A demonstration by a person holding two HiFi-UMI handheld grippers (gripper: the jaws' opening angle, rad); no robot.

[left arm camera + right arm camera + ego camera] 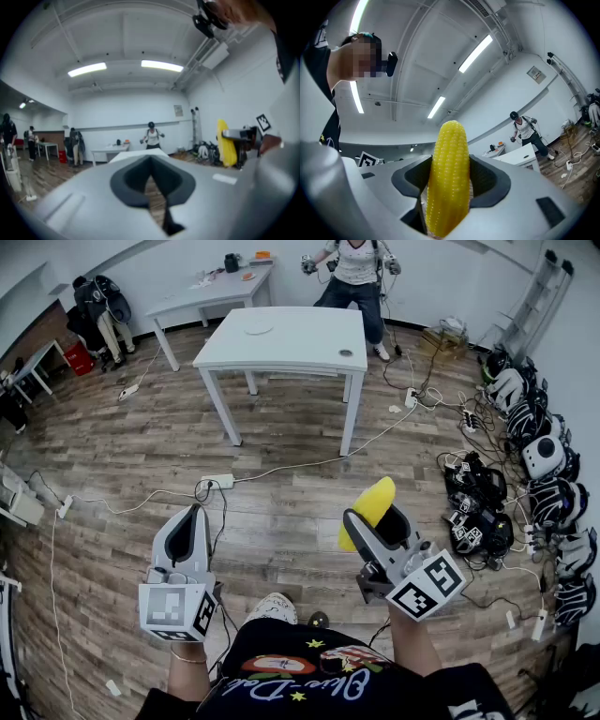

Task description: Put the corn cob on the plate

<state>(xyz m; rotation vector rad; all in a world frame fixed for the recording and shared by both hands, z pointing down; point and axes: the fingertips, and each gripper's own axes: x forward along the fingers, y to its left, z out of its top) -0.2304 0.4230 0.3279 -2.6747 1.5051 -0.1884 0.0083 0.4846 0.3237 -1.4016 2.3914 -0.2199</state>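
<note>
between the right gripper's jaws stands the corn cob.

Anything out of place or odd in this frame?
Nothing is spilled or damaged. The corn cob is clamped in the right hand-held gripper, well short of the table with the plate. Cables trail loose across the floor between.

text: none legible | shirt: script print (cut off, unreadable) | wall sign: too small
</note>
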